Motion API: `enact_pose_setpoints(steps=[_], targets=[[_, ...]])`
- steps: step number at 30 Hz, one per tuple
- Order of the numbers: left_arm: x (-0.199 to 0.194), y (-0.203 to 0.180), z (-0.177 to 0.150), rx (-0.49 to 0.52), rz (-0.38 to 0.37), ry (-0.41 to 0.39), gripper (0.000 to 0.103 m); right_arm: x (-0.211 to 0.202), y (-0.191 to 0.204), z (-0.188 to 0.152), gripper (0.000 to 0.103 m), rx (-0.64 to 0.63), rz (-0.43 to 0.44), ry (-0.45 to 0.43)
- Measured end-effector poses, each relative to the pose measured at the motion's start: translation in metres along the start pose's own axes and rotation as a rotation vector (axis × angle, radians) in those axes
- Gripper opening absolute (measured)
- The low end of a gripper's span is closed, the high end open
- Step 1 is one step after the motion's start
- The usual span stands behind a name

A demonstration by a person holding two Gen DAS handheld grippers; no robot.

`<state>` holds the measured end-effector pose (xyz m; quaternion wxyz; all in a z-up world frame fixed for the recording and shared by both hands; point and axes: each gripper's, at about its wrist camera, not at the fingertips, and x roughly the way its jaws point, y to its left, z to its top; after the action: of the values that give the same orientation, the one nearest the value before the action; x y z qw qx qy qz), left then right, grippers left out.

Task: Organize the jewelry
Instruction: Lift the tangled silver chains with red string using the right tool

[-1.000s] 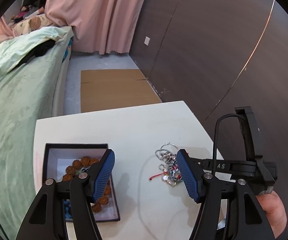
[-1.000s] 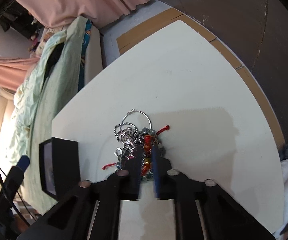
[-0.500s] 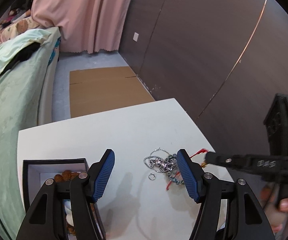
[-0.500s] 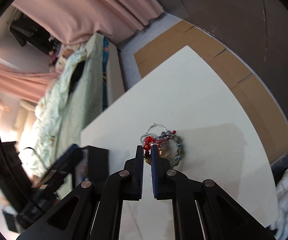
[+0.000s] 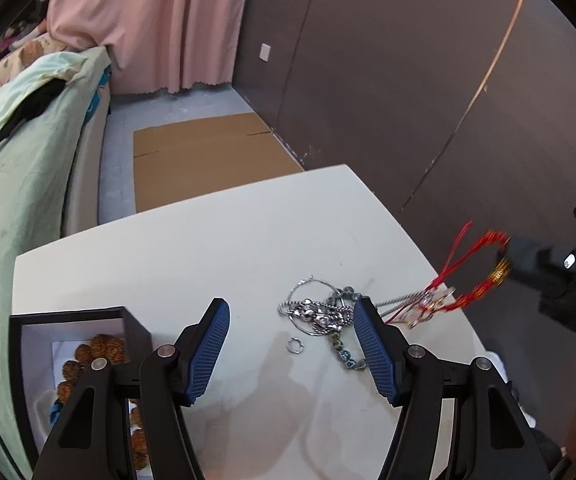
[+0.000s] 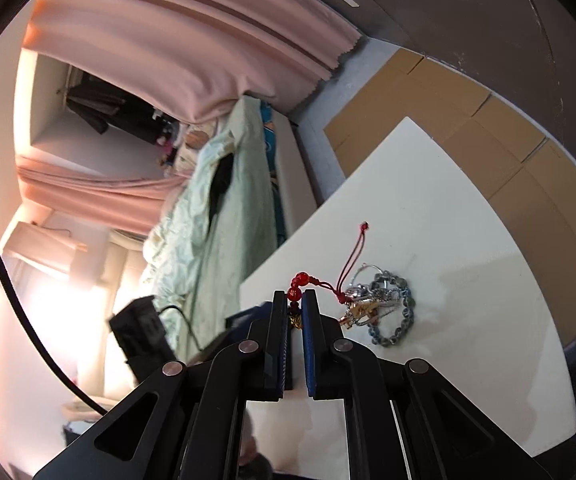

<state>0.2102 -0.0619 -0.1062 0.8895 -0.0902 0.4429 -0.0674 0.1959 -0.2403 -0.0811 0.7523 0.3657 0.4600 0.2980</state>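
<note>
— Where are we? Looks like a bedroom at home.
— Agreed: a bed under a rumpled pale-green quilt [image 5: 16, 152], long pink curtains [image 5: 156, 28], flattened brown cardboard [image 5: 204, 160] on grey floor.

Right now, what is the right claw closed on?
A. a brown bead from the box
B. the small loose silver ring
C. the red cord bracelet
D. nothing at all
C: the right claw pinches the red cord bracelet between its pads, lifting it off the jewelry pile, while the small silver ring lies loose on the table.
</note>
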Motion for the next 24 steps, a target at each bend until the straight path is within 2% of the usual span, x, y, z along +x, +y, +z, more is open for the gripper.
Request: enact_pose_setpoints(steps=[3, 7, 13, 24], targets=[[0.008, -0.008, -0.003, 0.034, 0.012, 0.017, 0.063, -0.004, -0.005, 0.002, 0.009, 0.029, 0.068, 0.010], [0.022, -0.019, -0.011, 0.073, 0.020, 0.051, 0.058, -0.006, -0.013, 0.003, 0.009, 0.053, 0.051, 0.004], [0.037, -0.031, -0.019, 0.110, 0.015, 0.086, 0.058, -0.012, -0.014, 0.006, 0.009, 0.054, 0.099, -0.010], [0.056, -0.032, -0.021, 0.101, 0.009, 0.113, 0.058, -0.013, -0.012, 0.009, 0.009, 0.028, 0.144, 0.010]])
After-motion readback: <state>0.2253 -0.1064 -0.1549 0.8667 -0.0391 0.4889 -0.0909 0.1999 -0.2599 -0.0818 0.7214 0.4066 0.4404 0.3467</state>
